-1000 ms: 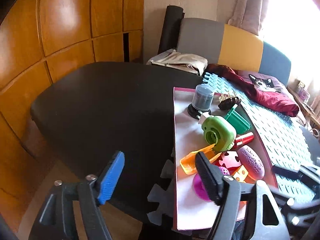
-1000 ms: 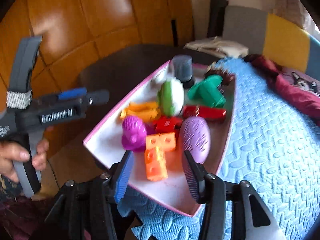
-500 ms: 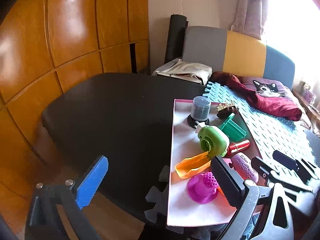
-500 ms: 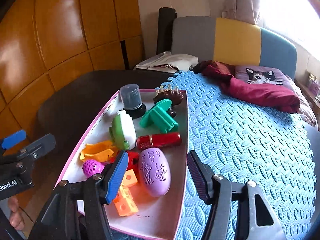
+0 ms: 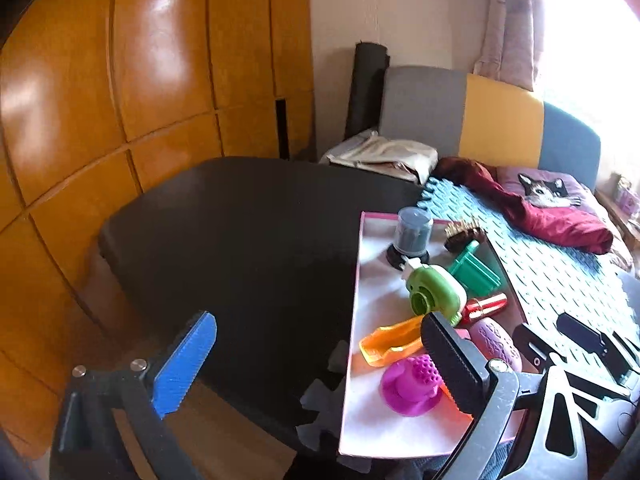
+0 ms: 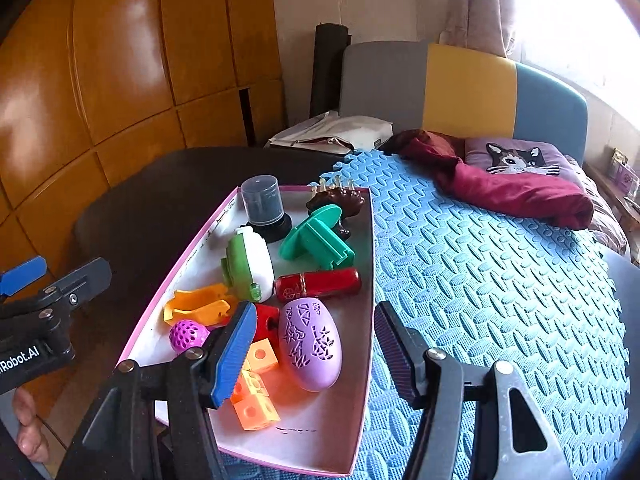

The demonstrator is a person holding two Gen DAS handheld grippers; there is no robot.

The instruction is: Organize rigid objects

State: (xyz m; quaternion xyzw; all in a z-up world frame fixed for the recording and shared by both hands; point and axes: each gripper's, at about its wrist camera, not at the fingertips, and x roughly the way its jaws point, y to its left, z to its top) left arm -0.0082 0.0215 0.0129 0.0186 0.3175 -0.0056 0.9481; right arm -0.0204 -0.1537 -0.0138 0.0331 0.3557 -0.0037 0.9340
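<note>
The right gripper point(image 6: 314, 354) hangs with fingers wide, empty, above the near end of the pink-rimmed tray point(image 6: 362, 392). A purple egg-shaped shell point(image 6: 310, 344) lies in the gap between them; orange cube blocks point(image 6: 252, 396) sit under the blue left pad. Beyond the fingertips lie a red tube point(image 6: 318, 284) and a green-and-white toy point(image 6: 246, 266). The left gripper point(image 5: 320, 360) is also spread wide and empty, its right finger over a magenta knobbed toy point(image 5: 412, 380).

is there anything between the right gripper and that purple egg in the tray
Nothing visible. The right gripper is open, and the purple egg lies in the tray right in the gap between its fingers. The orange cubes and red tube sit beside it, not in front.
</note>
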